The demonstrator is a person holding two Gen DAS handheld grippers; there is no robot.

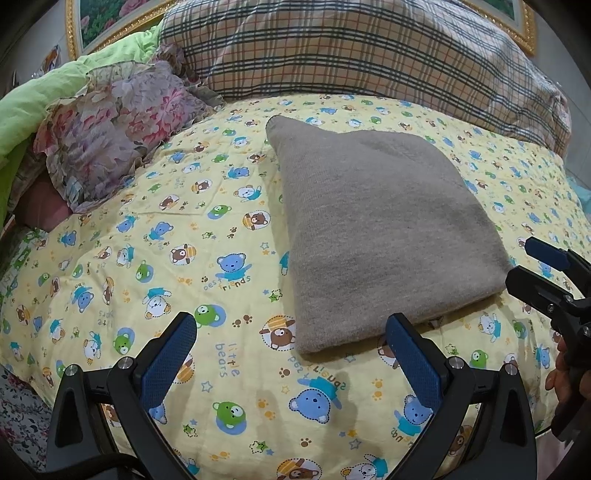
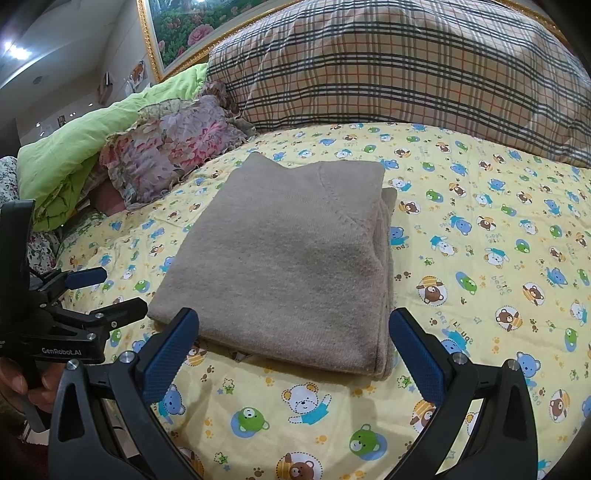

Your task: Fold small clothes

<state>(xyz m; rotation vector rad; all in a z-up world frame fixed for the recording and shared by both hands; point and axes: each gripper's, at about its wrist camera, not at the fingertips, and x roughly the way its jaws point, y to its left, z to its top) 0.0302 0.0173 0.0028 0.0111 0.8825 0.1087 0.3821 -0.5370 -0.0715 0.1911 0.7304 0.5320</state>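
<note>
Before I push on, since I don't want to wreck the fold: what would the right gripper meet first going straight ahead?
Probably the near edge of the folded grey garment: it lies directly ahead between the open right gripper fingers, though depth is unclear.

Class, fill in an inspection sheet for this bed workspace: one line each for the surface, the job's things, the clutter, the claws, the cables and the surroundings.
Surface: yellow bear-print sheet spread over the bed, lightly creased.
Job's things: grey knit garment folded into a neat rectangle, lying flat on the sheet.
Clutter: floral ruffled pillow and green quilt bunched at the left; plaid pillow behind the garment.
Claws: left claw open and empty, near the garment's front edge; right claw open and empty, at the garment's near edge.
Cables: nothing seen.
Surroundings: gold-framed flower picture on the wall behind the bed.
</note>
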